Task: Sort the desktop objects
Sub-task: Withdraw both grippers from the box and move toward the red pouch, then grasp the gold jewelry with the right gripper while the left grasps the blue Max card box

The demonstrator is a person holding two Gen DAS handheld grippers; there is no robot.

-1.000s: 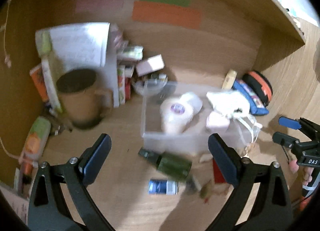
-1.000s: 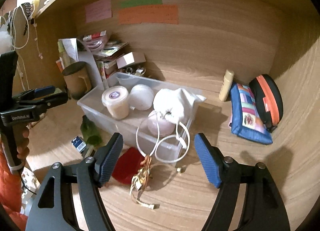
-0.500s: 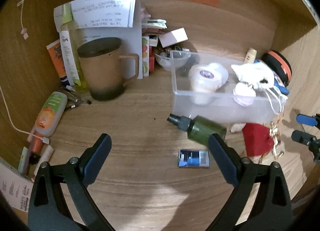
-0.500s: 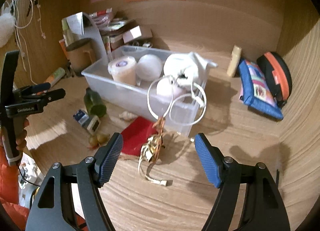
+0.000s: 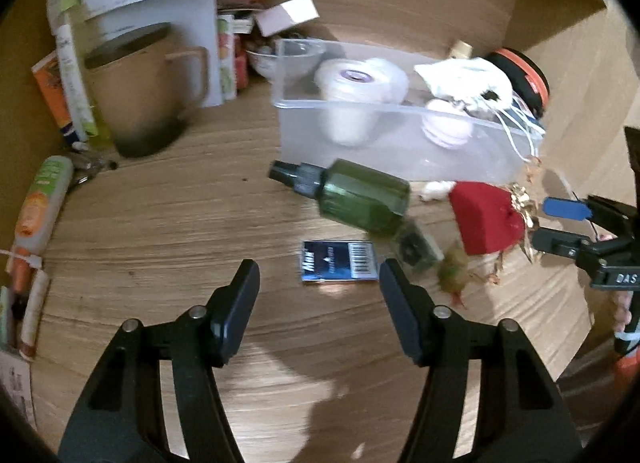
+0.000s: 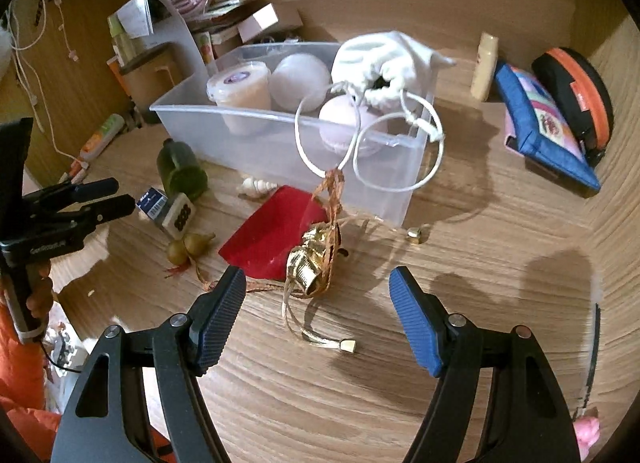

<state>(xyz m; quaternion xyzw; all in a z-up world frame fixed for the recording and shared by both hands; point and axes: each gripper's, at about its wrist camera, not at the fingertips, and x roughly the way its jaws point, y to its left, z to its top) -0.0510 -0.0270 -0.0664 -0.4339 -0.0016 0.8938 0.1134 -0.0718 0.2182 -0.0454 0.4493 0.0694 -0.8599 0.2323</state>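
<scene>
Approach step: the left gripper [image 5: 316, 283], fingers just narrowing yet empty, hovers by the blue box [image 5: 339, 262] lying on the surface before the clear bin [image 5: 400, 143]; next, descend and close. The right gripper [image 6: 316, 295] is wide, empty.

Bin [image 6: 280, 151] sits mid-desk [image 6: 460, 247]. In the bin: tub [image 6: 240, 97], ball [image 6: 298, 81] right of it, pouch [image 6: 380, 59] at the right end, cords over the front wall. In front of the bin: bottle [image 5: 360, 199] lying down, small box [image 5: 338, 263] nearer than that, cloth [image 6: 276, 239] and tassel [image 6: 314, 263] to the right. Left of the bin: mug [image 5: 136, 91]. Right of the bin: two cases [image 6: 544, 123].
</scene>
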